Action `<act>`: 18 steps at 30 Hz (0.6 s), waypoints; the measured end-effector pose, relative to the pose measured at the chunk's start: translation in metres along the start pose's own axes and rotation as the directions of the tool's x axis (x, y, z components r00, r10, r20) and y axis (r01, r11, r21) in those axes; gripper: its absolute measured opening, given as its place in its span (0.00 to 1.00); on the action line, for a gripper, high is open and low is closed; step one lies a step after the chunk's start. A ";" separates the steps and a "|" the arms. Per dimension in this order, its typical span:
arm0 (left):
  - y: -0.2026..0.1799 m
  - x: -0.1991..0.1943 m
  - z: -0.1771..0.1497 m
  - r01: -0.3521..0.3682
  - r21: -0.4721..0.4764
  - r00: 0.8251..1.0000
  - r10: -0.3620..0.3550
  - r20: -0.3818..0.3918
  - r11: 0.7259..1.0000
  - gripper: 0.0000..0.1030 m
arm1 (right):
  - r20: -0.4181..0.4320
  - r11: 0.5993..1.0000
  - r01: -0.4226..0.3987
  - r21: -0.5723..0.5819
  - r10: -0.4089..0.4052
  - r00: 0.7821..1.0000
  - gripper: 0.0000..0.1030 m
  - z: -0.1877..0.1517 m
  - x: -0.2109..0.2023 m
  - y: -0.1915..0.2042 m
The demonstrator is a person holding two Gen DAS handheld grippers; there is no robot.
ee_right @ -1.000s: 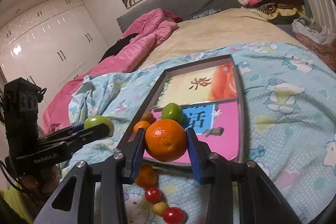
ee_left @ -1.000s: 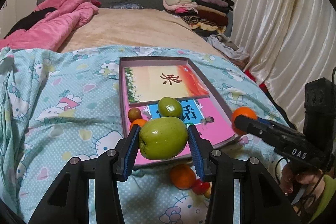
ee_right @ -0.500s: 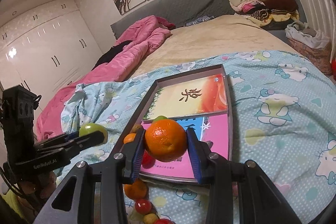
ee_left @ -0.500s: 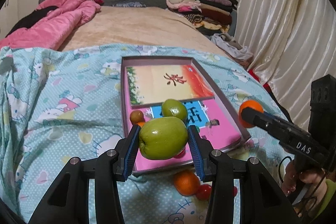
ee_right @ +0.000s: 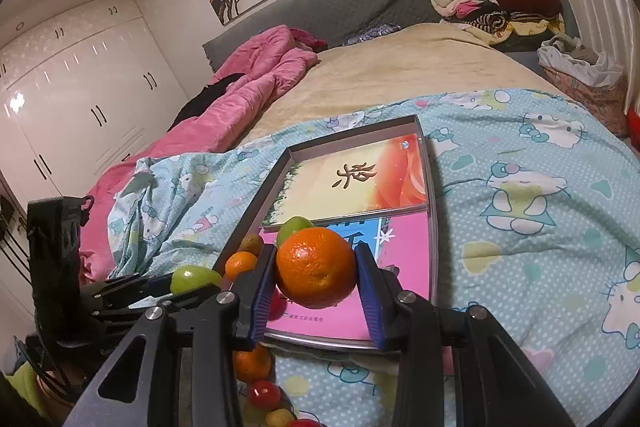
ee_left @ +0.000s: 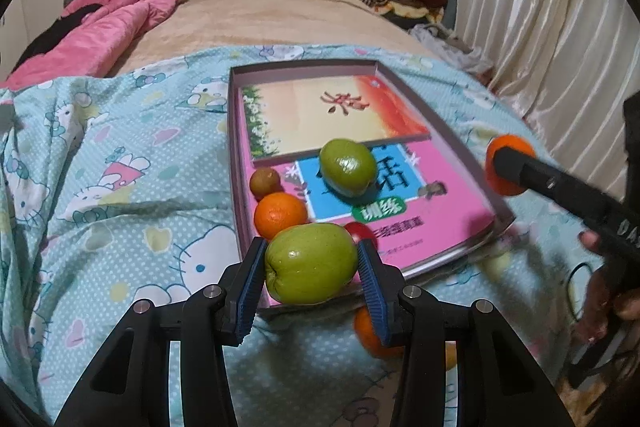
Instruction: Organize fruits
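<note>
Transport is the step in hand: each gripper carries one fruit toward the shallow box lying on the Hello Kitty sheet. The left gripper is clamped on a green apple, held above the box's near edge. The right gripper is clamped on an orange, also above the near edge, to the right of the apple; in the left wrist view it shows beyond the box's right rim.

Already inside the box, near its front-left corner, are a second green fruit, a small orange, a brownish round fruit and a red one, largely hidden behind the apple. More loose fruit lies on the sheet in front of the box: another orange and a red cherry-sized fruit.

The next move probably calls for carrying each fruit forward over the rim, lowering it onto the printed pink card inside, and only then opening, since round fruit may roll. Both grippers point forward and slightly downward at the box, roughly level.
</note>
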State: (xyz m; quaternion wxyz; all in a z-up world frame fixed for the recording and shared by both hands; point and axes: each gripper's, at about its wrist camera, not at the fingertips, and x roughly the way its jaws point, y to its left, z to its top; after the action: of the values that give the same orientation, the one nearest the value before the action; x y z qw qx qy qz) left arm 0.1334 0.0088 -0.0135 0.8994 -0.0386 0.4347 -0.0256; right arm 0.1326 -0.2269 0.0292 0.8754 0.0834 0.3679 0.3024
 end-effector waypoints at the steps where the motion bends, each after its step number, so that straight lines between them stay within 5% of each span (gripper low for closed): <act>1: -0.001 0.003 -0.001 -0.012 0.007 1.000 0.012 -0.011 1.000 0.46 | -0.001 1.000 -0.001 0.001 0.001 1.000 0.38 0.000 0.000 0.000; 18: -0.003 0.022 -0.002 -0.038 0.029 0.998 0.039 -0.055 0.999 0.46 | -0.024 0.996 0.080 -0.042 -0.081 0.996 0.38 -0.004 0.012 0.001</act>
State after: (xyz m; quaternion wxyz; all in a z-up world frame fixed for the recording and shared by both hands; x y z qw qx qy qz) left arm 0.1453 0.0037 -0.0317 0.8876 -0.0168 0.4600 -0.0156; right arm 0.1360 -0.2191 0.0197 0.8836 0.0468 0.3758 0.2752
